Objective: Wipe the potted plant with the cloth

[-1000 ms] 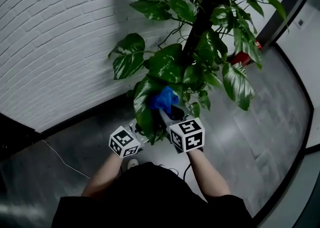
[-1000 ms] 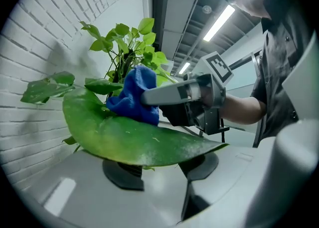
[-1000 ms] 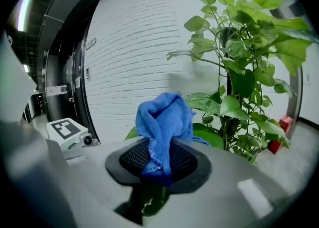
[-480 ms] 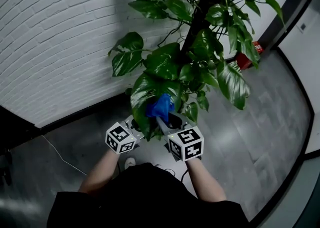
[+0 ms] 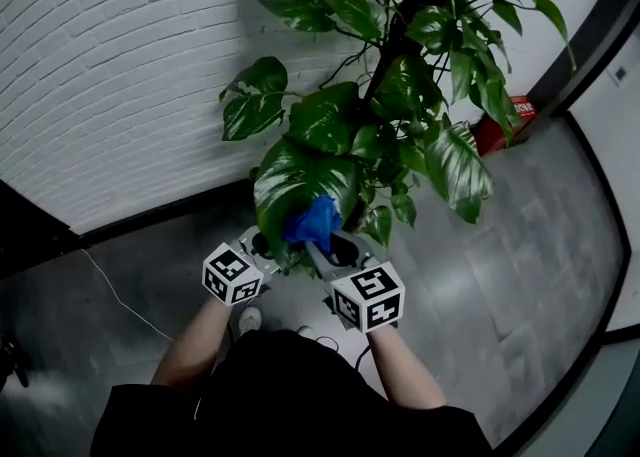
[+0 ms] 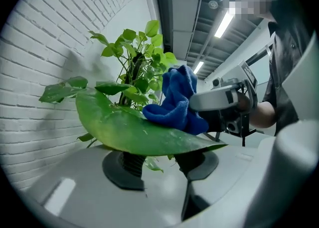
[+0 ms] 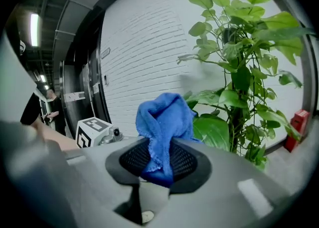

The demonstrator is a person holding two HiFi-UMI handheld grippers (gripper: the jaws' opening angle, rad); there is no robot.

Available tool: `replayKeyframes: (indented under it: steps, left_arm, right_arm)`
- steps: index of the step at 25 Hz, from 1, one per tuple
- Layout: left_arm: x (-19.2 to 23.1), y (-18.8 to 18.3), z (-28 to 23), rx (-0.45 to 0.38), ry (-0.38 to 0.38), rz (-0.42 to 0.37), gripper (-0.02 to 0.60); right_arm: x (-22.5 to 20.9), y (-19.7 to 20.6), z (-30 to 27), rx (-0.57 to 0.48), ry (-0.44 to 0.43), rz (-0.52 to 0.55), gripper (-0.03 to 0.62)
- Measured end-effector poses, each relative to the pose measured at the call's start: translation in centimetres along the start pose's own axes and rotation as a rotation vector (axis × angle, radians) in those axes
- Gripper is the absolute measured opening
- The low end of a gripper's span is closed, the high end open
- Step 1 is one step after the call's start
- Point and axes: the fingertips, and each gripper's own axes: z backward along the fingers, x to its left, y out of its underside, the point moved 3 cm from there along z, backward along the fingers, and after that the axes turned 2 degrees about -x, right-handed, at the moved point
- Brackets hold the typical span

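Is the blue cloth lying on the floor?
No, the right claw pinches the blue cloth, pressing it on a big leaf.

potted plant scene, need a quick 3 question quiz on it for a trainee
1. True or false: the right claw is shut on the blue cloth.
2. The cloth rests on: A) a large leaf over the open left claw; B) the floor; C) a shelf.
3. Fill in: the wall behind the potted plant is white ____.
Key: 1 true; 2 A; 3 brick.
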Motion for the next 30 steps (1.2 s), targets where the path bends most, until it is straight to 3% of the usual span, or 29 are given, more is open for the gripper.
replayKeyframes:
  steps: [7,13,19,27,30]
  left_arm:
    - [-1.7,0.6,2.1,0.001,-0.131,-0.006,0.176]
    - [-1.9,0.2,6.1,-0.025,-0.238,-0.013,0.176]
    - [-0.6,-1.5,10.8,-0.120,-0.322,0.003,0.176]
    - [2.6,-4.0,18.4,-0.202,-0.333,0.007,0.166]
    - [3.3,-5.1,22.5,-0.192,-0.344,-0.014,0.167]
  right_arm:
    - [-0.2,0.0,2.4,-0.125,-0.092,-0.049,0.109]
    - [-0.3,-1.1,3.2,-0.243,-0.097,-0.041,0.109]
    - [-0.2,-2.1,4.4,-0.309,-0.028,-0.045,0.109]
    - [3.8,-2.4,4.1,-0.336,0.095,-0.058,0.109]
    - [5.5,-2.7,4.4,-0.358,0.121,-0.077,0.109]
